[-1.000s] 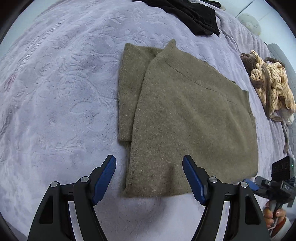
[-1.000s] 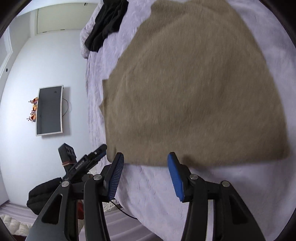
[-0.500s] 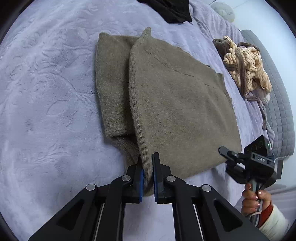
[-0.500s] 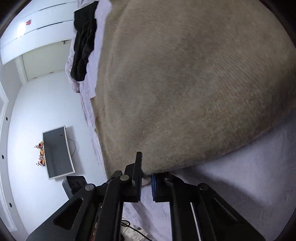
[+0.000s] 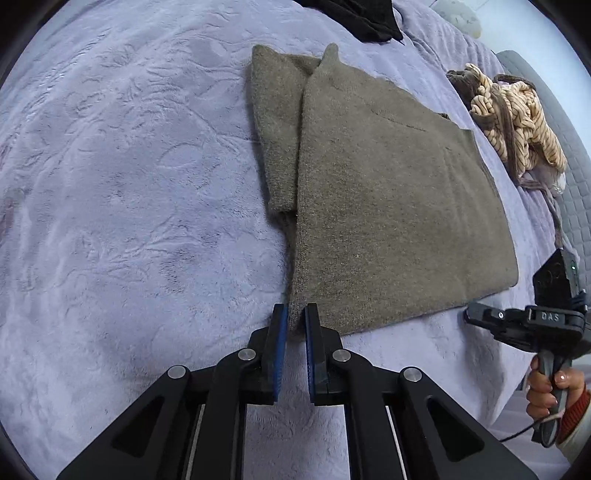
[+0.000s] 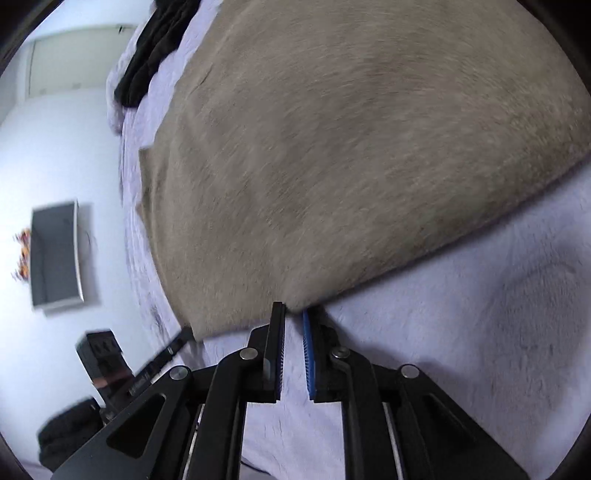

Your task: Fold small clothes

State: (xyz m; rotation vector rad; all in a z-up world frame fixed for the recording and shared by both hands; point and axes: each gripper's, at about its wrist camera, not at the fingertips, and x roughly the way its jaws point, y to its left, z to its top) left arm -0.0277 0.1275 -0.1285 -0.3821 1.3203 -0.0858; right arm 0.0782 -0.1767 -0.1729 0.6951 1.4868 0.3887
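Left wrist view: our left tool [image 5: 294,319] pinches the near corner of the olive sweater [image 5: 388,206], which lies flat mid-frame on the lavender bed [image 5: 129,184]. Our right tool [image 6: 293,314], jaws nearly together, nips its hem.

**Surroundings: non-task items**

The pale lilac embossed plush bedspread [image 5: 122,192] covers the bed. A crumpled black garment [image 5: 364,16] lies at its far edge. A cream-and-brown striped knitted bundle [image 5: 517,122] rests near the grey quilted headboard [image 5: 576,192]. A flat dark screen [image 6: 55,254] hangs on the white wall [image 6: 66,147], beside small orange ornaments [image 6: 23,254], blurred.
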